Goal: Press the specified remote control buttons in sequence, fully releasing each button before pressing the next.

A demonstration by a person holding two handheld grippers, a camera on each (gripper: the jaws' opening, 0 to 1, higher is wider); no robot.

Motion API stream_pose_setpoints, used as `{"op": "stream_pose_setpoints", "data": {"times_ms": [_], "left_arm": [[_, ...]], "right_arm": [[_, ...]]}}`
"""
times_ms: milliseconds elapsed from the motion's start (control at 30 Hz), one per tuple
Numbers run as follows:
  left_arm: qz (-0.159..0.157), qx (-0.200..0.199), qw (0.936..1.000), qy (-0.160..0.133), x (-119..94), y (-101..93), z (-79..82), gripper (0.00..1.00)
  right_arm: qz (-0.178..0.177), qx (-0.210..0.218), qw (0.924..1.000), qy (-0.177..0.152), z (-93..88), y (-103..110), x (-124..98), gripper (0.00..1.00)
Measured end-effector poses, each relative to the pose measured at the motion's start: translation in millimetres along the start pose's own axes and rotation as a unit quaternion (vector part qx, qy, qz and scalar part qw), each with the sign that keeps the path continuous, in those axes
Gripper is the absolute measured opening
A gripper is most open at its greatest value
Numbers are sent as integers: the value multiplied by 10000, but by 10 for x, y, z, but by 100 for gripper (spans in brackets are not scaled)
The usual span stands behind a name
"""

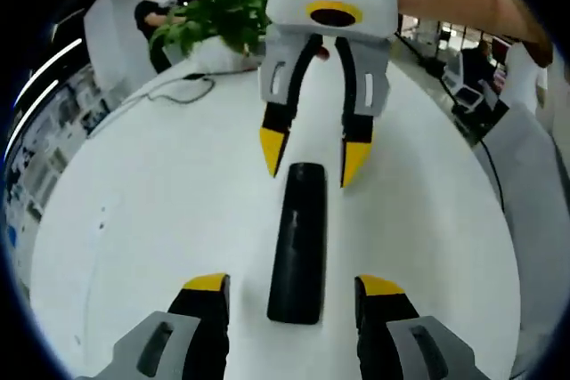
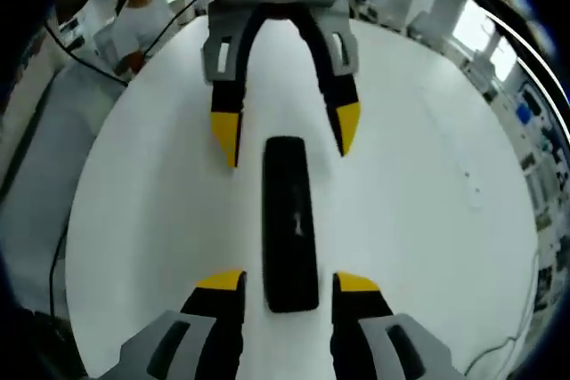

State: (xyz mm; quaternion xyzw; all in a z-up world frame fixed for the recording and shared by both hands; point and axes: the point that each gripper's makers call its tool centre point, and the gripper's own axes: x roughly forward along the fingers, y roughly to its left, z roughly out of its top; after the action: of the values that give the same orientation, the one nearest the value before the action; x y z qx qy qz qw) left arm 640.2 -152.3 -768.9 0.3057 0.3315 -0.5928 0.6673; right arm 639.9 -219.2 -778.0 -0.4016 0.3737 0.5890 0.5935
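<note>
The remote point(image 1: 297, 242) lies flat on the white table point(image 1: 160, 220), lengthwise between the two hand-held grippers, which face each other across it. In the left gripper view, the left hand-held gripper point(image 1: 294, 295) rises from 6 o'clock with its yellow-tipped jaws spread apart, one on each side of the remote's near end, not closing on it. The right hand-held gripper point(image 1: 314, 157) comes in from 12 o'clock, its jaws also parted, their tips just beyond the remote's far end.

The right gripper view shows the mirror of this: the right hand-held gripper point(image 2: 289, 287) straddles the near end of the remote point(image 2: 289, 220) from 6 o'clock, released, and the left hand-held gripper point(image 2: 287, 135) hangs at 12 o'clock with its tips flanking the other end. Whether any jaw touches the remote's sides cannot be told. The buttons are too dark to make out.

Risks, as I judge them: with neither gripper clamping the remote, a press from one tip could slide or pivot it on the smooth table. Since the buttons are hard to distinguish, a broad jaw tip could land on the wrong one, or on two at once. A tip lifted too little between presses would leave a button half held.

A plant point(image 1: 218, 15) and a cable point(image 1: 183, 91) lie toward 11 o'clock in the left gripper view, well apart from the work.
</note>
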Motion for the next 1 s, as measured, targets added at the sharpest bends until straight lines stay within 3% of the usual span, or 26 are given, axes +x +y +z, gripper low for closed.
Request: {"op": "stream_pose_setpoints", "data": {"times_ms": [400, 1000], "left_arm": [[-152, 74, 9998, 110, 103, -4, 6, 53], [-402, 397, 9979, 316, 107, -52, -47, 29]], "right_arm": [[175, -108, 9995, 221, -42, -16, 105, 27], [200, -186, 9991, 330, -16, -10, 103, 22]]}}
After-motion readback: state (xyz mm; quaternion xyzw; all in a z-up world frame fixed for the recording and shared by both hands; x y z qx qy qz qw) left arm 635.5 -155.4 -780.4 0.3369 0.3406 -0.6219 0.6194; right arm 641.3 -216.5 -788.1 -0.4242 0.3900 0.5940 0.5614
